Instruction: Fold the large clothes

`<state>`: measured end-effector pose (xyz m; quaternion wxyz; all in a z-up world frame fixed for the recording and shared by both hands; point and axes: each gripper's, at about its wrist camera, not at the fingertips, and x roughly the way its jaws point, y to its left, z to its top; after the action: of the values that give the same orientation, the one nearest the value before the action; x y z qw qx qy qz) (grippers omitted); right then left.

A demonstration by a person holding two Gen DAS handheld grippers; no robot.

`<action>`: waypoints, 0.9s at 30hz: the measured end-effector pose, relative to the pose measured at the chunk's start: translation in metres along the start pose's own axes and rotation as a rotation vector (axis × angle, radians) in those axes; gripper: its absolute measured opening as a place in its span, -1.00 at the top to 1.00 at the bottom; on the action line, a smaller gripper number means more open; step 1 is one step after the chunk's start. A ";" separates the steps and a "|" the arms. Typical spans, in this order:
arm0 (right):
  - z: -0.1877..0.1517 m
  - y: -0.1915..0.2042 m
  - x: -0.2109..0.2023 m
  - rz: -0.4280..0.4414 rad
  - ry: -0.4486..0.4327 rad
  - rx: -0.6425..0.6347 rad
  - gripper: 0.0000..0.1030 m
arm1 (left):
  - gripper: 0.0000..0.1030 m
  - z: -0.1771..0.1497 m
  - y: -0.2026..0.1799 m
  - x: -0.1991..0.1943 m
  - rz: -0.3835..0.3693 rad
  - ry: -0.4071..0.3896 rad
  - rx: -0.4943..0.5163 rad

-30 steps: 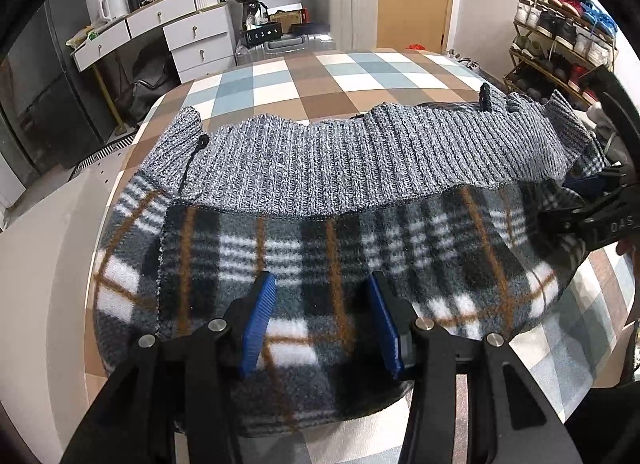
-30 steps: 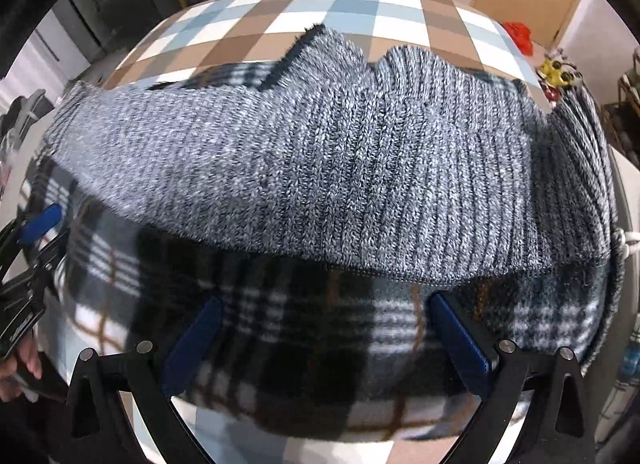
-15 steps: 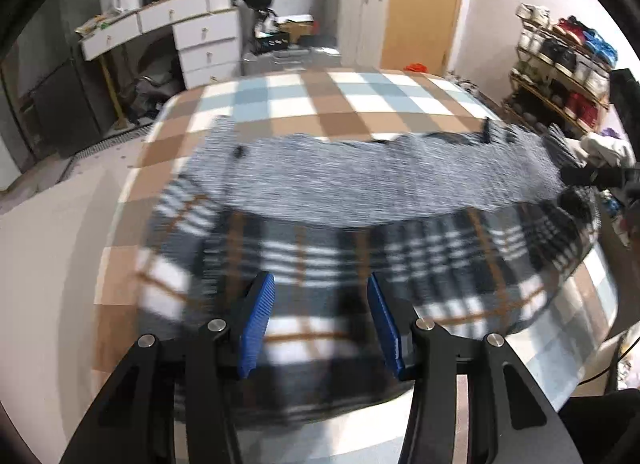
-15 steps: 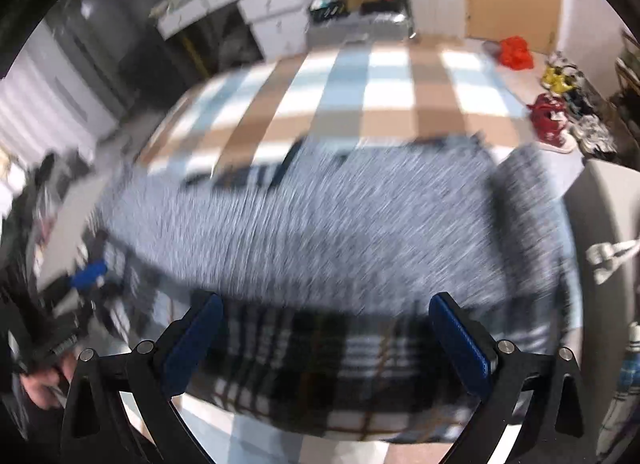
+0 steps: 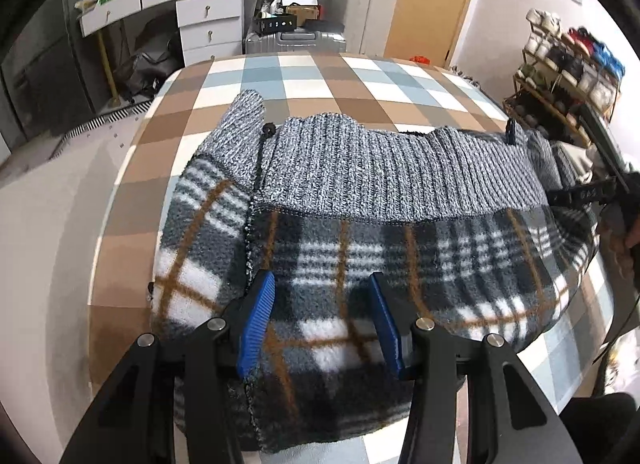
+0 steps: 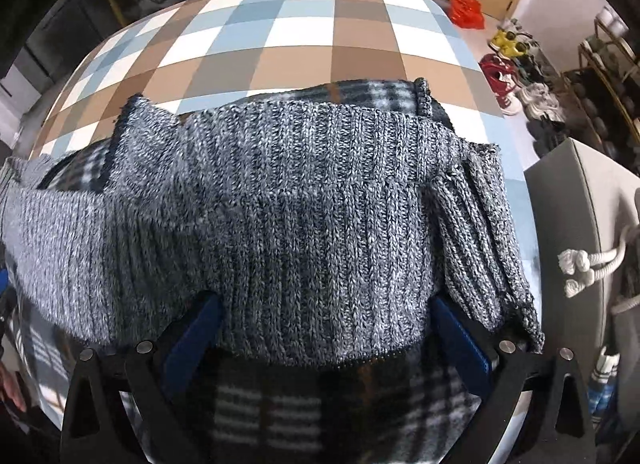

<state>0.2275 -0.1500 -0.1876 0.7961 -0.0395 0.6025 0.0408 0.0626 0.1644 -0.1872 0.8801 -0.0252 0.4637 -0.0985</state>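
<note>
- Now the garment [image 5: 384, 248], a large piece with a grey knit outside and a plaid fleece lining, lies across the near half of the checkered tabletop [image 5: 320, 76], doubled over so that the knit half covers the far part and the plaid half faces up along the near edge.
- Compared with a second ago, both wrist views have shifted over the cloth: the left view shows more of the bare far tabletop, and a knit flap [image 5: 244, 132] now stands out at the garment's left end; the fold line itself looks much the same.
- The left gripper [image 5: 320, 320] stands part-open over the plaid near the near-left corner, blue pads on either side of the fleece with a clear gap; it looks to be grasping nothing.
- The right gripper [image 6: 324, 344] is spread wide, and in its view the knit edge now reaches down between its fingers, where a second ago only plaid lay there; whether the pads press the cloth cannot be told.
- Judging by this, the first fold is laid and released, and both tools seem to be repositioning for the next fold.
- The uneven left flap may need tucking first.
</note>
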 end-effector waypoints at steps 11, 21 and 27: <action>0.001 0.035 -0.072 0.122 -0.193 -0.056 -1.00 | 0.18 -0.003 0.006 -0.014 -0.070 -0.008 -0.064; -0.008 0.184 -0.031 -0.011 -0.012 -0.418 -1.00 | 0.18 -0.004 0.007 -0.013 -0.056 0.006 -0.041; -0.005 0.178 -0.015 0.013 0.049 -0.379 -1.00 | 0.18 -0.002 0.001 -0.011 -0.023 0.024 0.003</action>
<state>0.1983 0.0256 -0.1772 0.7591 -0.1860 0.6035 0.1577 0.0548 0.1676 -0.1792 0.8734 -0.0277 0.4737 -0.1096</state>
